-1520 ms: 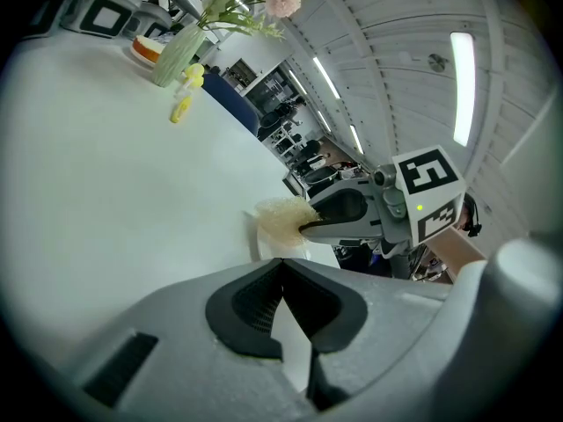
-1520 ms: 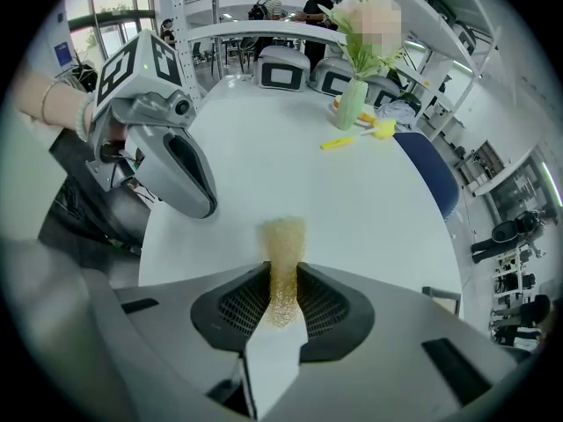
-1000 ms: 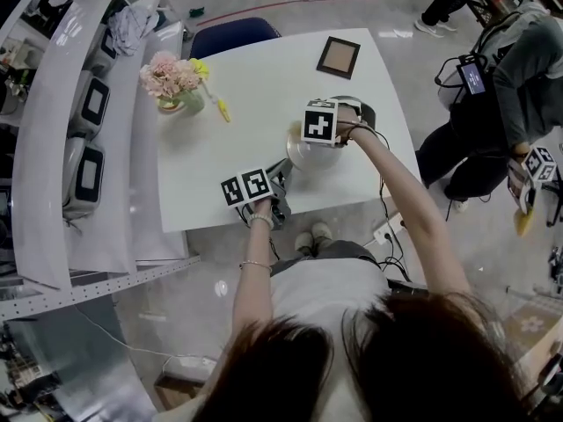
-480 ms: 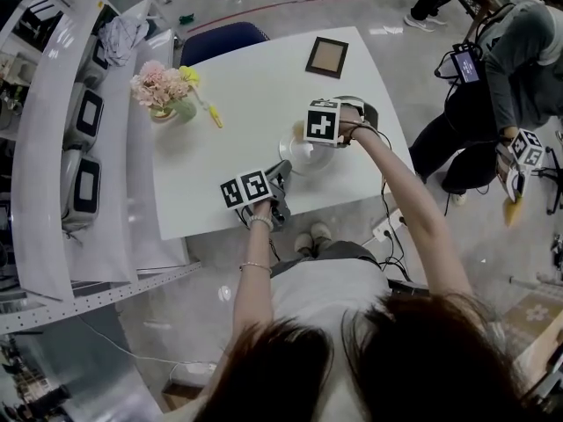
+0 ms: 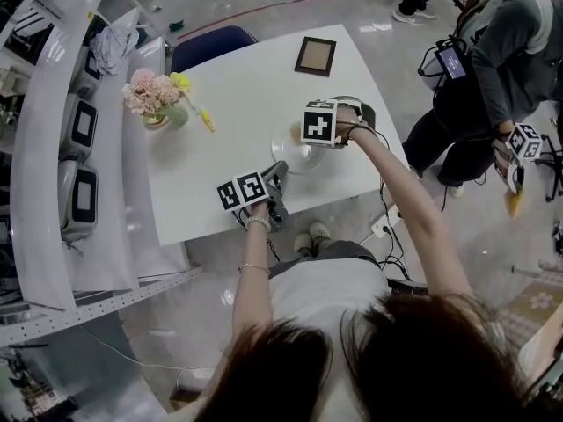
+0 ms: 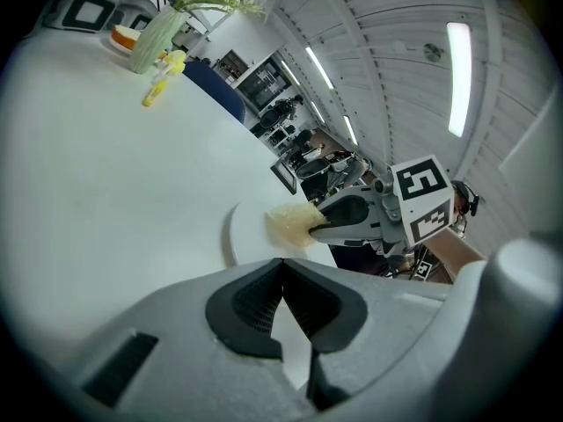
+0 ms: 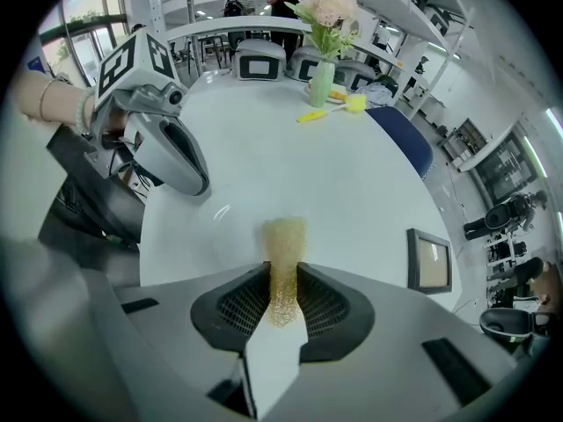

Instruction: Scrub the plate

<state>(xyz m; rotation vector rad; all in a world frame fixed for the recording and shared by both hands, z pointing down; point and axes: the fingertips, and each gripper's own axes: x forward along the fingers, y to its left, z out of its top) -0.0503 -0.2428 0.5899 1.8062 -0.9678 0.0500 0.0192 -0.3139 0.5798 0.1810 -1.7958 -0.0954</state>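
The white plate (image 5: 297, 158) lies on the white table (image 5: 237, 95), close to the edge where the person stands. The left gripper (image 6: 281, 266) has its jaws squeezed almost shut on the near rim of the plate. The right gripper (image 7: 283, 278) has its jaws pinched tight on a yellow sponge (image 7: 284, 244). The sponge sticks out past the jaws, and its tip touches the inside of the plate. The two grippers face each other across the plate.
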